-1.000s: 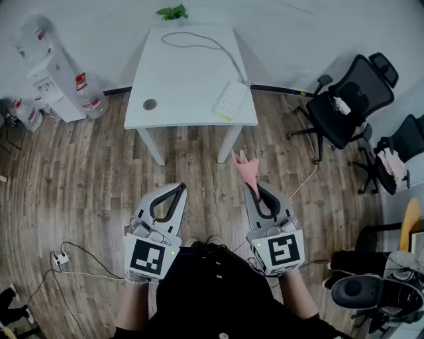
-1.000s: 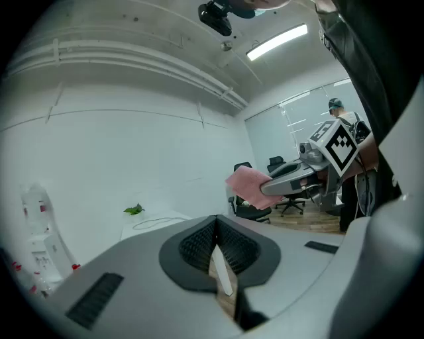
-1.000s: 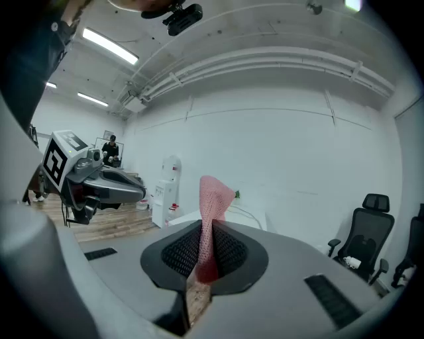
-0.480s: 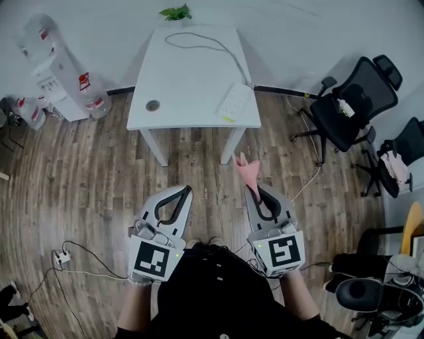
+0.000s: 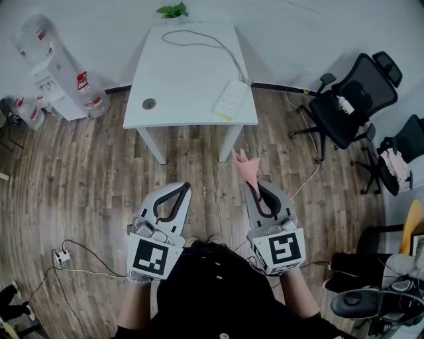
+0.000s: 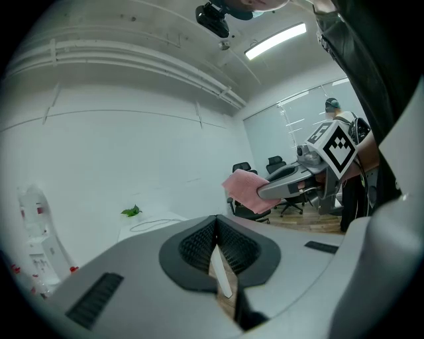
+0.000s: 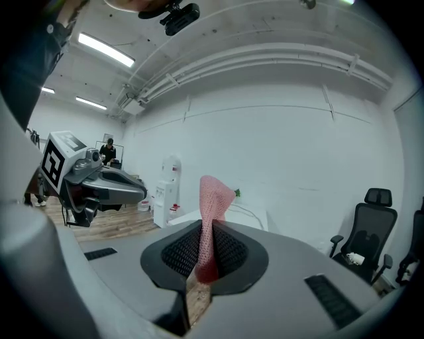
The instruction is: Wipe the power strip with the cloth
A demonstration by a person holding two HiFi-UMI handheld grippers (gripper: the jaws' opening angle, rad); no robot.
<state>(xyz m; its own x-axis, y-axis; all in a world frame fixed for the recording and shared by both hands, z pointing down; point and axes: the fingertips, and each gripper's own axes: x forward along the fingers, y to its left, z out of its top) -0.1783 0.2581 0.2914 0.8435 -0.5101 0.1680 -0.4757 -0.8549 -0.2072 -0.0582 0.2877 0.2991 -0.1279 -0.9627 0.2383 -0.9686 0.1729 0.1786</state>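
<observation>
A white power strip [image 5: 231,99] lies on the right side of the white table [image 5: 179,86], its cable looping toward the back. Well short of the table, over the wooden floor, my right gripper [image 5: 252,187] is shut on a pink cloth [image 5: 246,168], which sticks up past its tips. The right gripper view shows the cloth [image 7: 212,208] pinched between the jaws and standing upright. My left gripper [image 5: 183,189] is level with the right one, shut and holding nothing. Seen from the left gripper view, the cloth [image 6: 246,190] projects from the right gripper [image 6: 286,189].
A water dispenser [image 5: 56,79] and bottles stand at the left wall. Black office chairs [image 5: 348,106] are at the right. A small plant [image 5: 172,11] sits behind the table. A cable and plug [image 5: 61,258] lie on the floor at the lower left.
The head view has shifted a little. Both grippers hold nearly the same pose, and the cloth stays pinched in the right one.
</observation>
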